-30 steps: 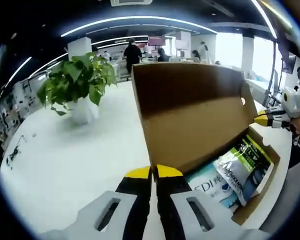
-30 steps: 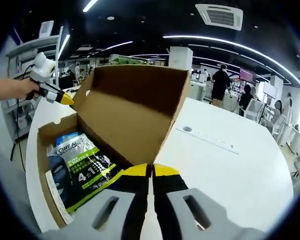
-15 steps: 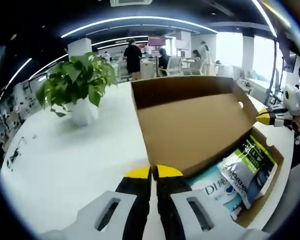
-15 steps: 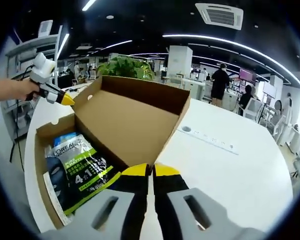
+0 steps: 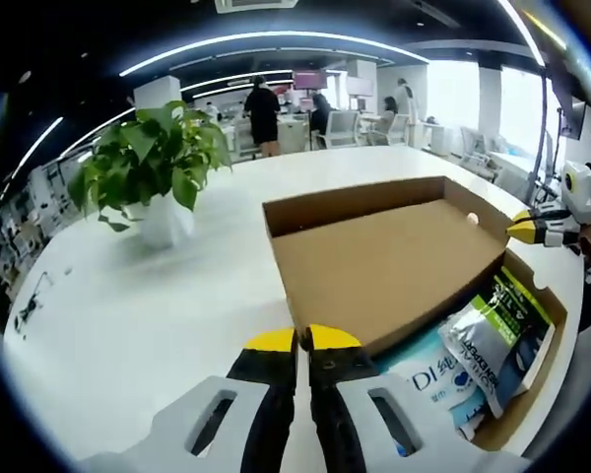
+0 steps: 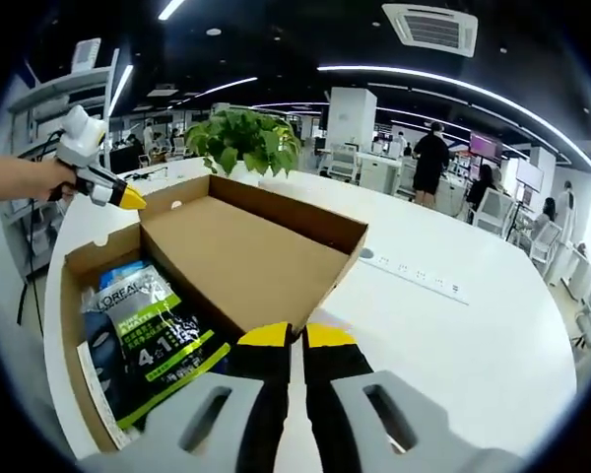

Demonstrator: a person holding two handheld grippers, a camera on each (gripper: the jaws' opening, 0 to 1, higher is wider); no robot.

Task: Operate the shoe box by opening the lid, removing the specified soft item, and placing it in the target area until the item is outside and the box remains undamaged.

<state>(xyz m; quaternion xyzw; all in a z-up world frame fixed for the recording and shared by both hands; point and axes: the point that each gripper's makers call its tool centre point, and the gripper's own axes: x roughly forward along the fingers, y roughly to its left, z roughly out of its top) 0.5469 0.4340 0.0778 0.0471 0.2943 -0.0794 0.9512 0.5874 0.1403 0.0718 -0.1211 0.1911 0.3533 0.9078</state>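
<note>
My worry is the lid [image 5: 384, 261]: both pairs of fingers look pressed together on its near corners, and pulling unevenly could crease the cardboard hinge. The soft pack [image 6: 143, 330] lies inside the shoe box [image 6: 74, 286], lower left of my right gripper [image 6: 295, 337]; in the left gripper view it sits lower right of my left gripper [image 5: 303, 341].

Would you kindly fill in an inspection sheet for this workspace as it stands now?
Surface: white table, bare around the box.
Job's things: box open, lid folded far back; packets inside.
Clutter: potted plant; a strip of small marks on the table.
Grippers: left claw and right claw each shut at a lid corner.
Cables: nothing seen.
Surroundings: open office, people standing far off.
</note>
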